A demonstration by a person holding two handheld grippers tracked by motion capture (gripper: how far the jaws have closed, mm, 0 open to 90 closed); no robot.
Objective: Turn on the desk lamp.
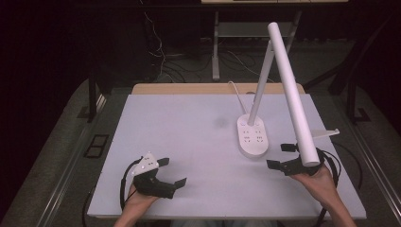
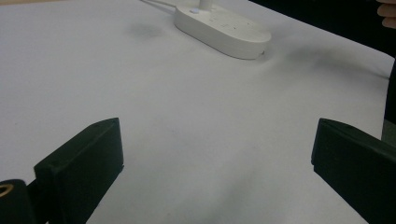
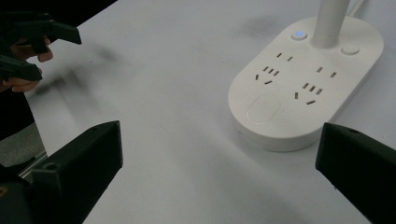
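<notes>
White table (image 1: 189, 142) bears an unlabelled lamp base (image 3: 303, 84).

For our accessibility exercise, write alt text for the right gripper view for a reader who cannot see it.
A white oval lamp base with built-in sockets sits on a white table, just beyond the right gripper, whose black jaws stand wide apart. The left gripper hovers at the far left edge.

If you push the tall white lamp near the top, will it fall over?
Probably it would tip: the lamp has a long head leaning out past its base. Pushed low, the flat, wide base would more likely slide on the smooth table.
</notes>
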